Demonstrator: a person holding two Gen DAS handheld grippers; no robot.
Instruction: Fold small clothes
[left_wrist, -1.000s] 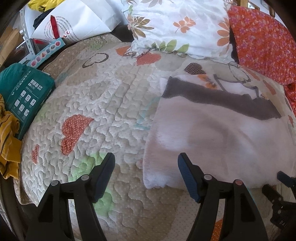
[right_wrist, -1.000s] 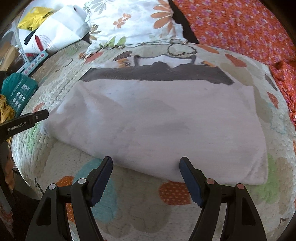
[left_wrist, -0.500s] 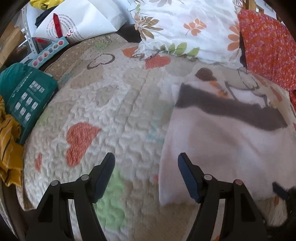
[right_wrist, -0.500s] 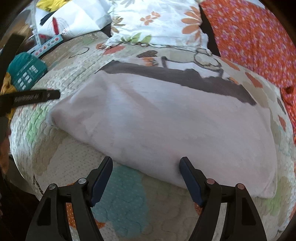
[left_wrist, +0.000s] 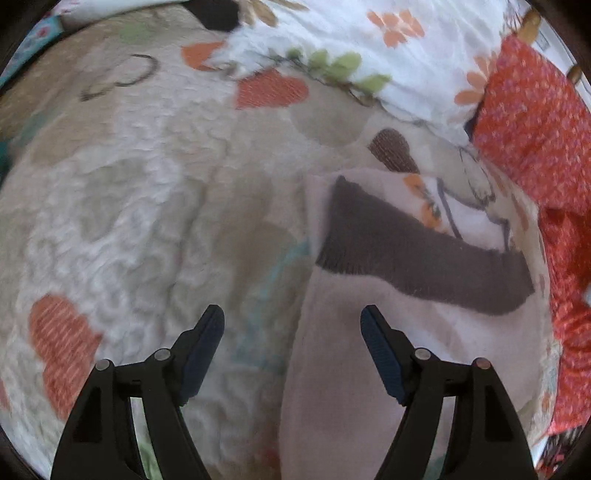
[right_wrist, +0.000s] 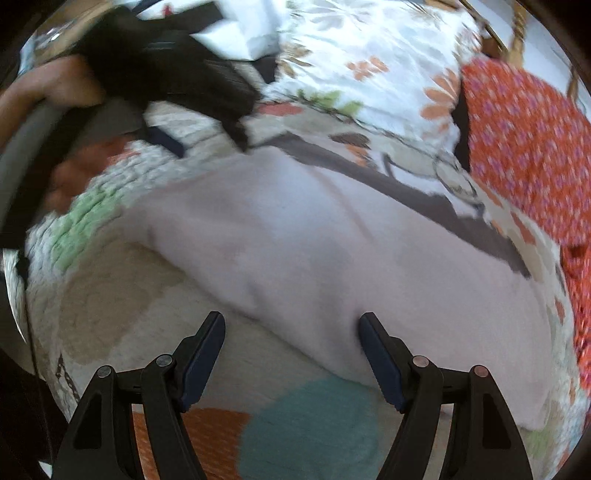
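- Your left tongs (left_wrist: 291, 325) have just been opening; they stand wide over the garment's (left_wrist: 369, 369) left edge, gripping nothing.
- Your right tongs (right_wrist: 291, 328) gape over its near edge, empty.
- The pale garment lies flat on the quilt (left_wrist: 129, 221).

A heart-patterned quilt (left_wrist: 147, 192) covers the bed; floral pillow (left_wrist: 406, 55) at 12 o'clock, orange cushion (left_wrist: 535, 129) at 2.

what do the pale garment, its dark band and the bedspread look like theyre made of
Pale garment: soft, matte, fleece-like fabric, going by its fuzzy, sheenless surface; blur leaves it open. Dark band: looks like ribbed knit, with fine lines along its edge. Bedspread: quilted cotton-like cloth, puckered by stitching, with printed hearts.
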